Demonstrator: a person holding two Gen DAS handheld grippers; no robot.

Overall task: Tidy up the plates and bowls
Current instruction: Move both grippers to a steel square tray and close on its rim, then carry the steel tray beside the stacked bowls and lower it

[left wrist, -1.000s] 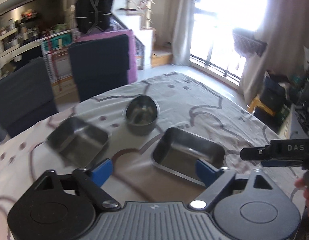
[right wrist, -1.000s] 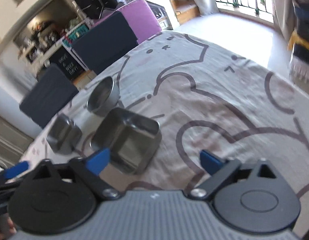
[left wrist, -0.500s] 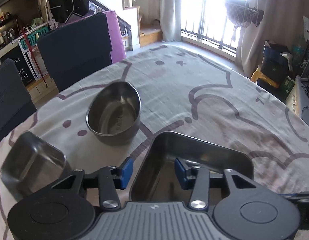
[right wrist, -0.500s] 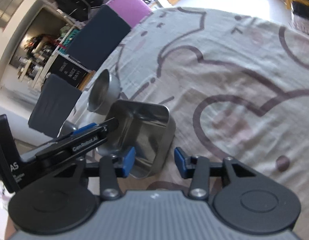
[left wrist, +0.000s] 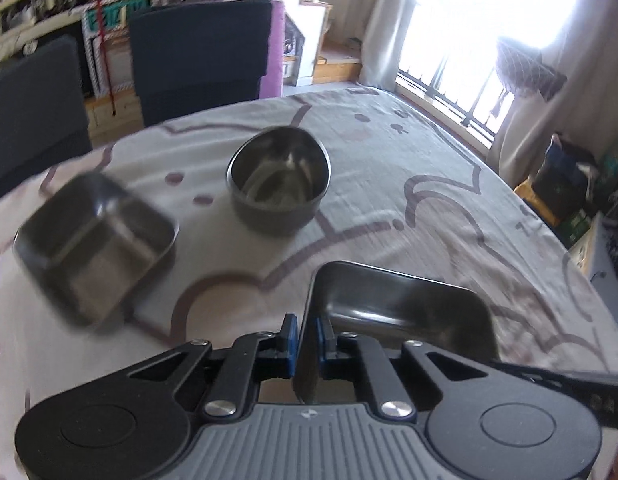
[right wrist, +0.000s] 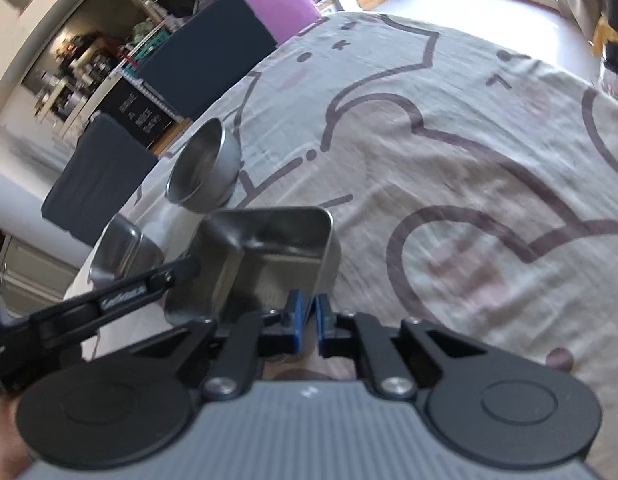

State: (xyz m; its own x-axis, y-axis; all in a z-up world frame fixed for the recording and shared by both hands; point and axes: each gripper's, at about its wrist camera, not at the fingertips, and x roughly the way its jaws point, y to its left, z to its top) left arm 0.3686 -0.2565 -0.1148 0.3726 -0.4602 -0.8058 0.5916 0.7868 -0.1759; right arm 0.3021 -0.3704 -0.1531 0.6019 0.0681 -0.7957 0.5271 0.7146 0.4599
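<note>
A large rectangular steel tray (left wrist: 401,304) (right wrist: 277,248) sits on the cat-print tablecloth (left wrist: 389,184). My left gripper (left wrist: 305,332) straddles the tray's left wall, its jaws closing, with both blue pads against the steel. My right gripper (right wrist: 307,312) grips the opposite wall the same way, jaws closing on the rim. In the right wrist view, the left gripper (right wrist: 185,268) reaches the tray from the left. Beyond it stand a round steel bowl (left wrist: 279,180) (right wrist: 205,168) and a smaller square steel tray (left wrist: 93,240) (right wrist: 121,248).
Two dark chairs (left wrist: 197,52) (right wrist: 205,56) stand at the table's far side, with shelves behind them. The cloth stretches bare to the right of the dishes (right wrist: 469,160). A bright window (left wrist: 489,20) and floor clutter (left wrist: 569,168) lie past the right edge.
Both grippers came down onto the large tray and their jaws went from wide to nearly closed on its opposite walls. The bowl and small tray have not moved.
</note>
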